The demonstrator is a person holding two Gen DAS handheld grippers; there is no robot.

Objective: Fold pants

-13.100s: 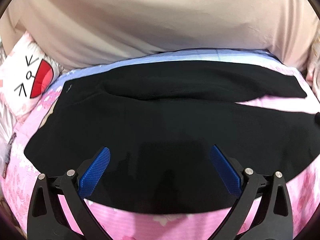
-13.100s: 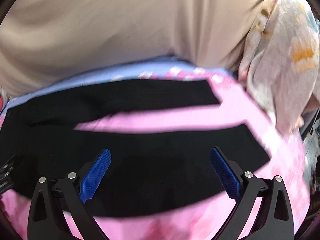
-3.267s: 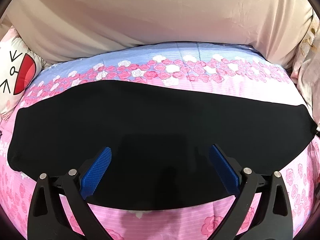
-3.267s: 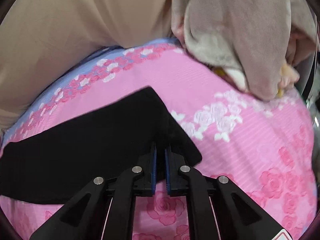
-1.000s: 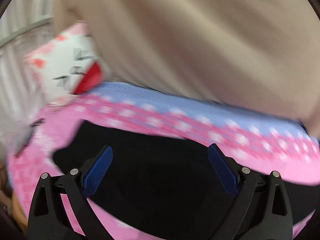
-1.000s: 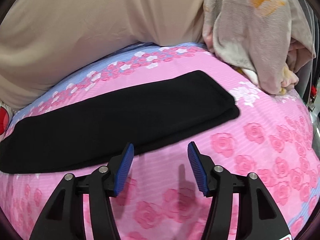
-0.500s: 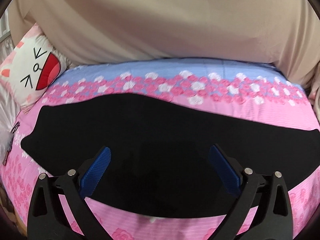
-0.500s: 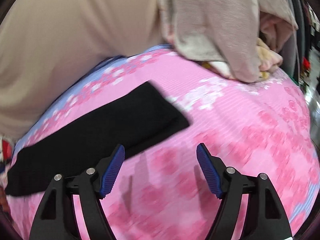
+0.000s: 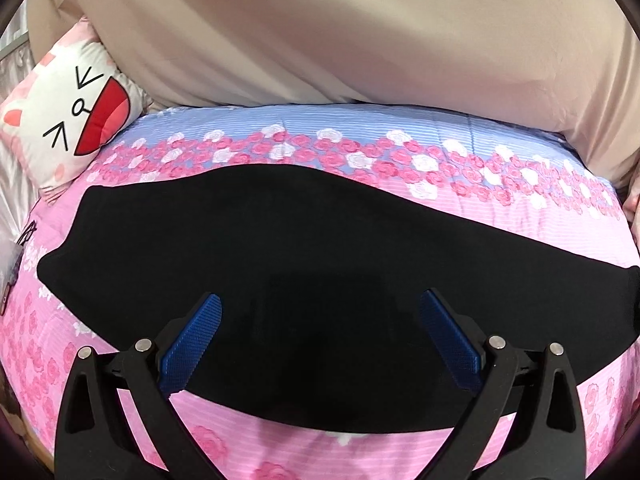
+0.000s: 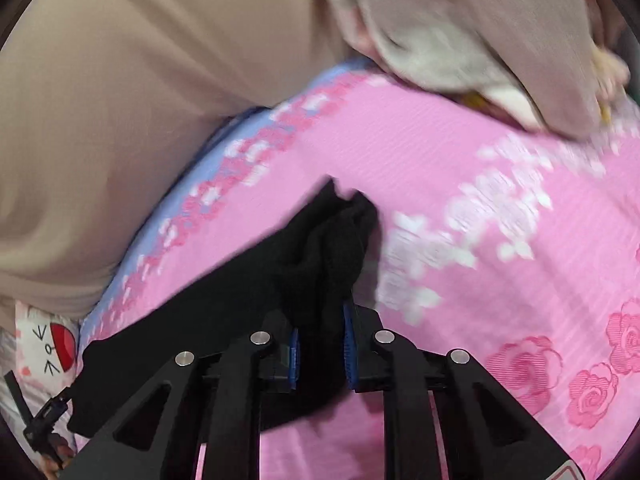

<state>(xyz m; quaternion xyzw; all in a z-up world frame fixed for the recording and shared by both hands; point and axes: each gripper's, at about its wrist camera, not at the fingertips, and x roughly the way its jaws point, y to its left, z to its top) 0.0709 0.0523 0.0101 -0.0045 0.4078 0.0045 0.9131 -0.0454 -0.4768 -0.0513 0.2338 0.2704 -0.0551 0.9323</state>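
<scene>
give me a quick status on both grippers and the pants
Left gripper open, hovering over the pants, gripping nothing. Right gripper shut on bunched leg end of pants. Pants lie as one long strip on the pink bedspread. Nothing in the way.

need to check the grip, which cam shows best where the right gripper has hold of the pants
The right wrist view. There the right gripper is shut on a bunched end of the black pants, with cloth between its blue pads. The left wrist view shows only the pants lying flat on the bedspread under the open left gripper, not that grip.
</scene>
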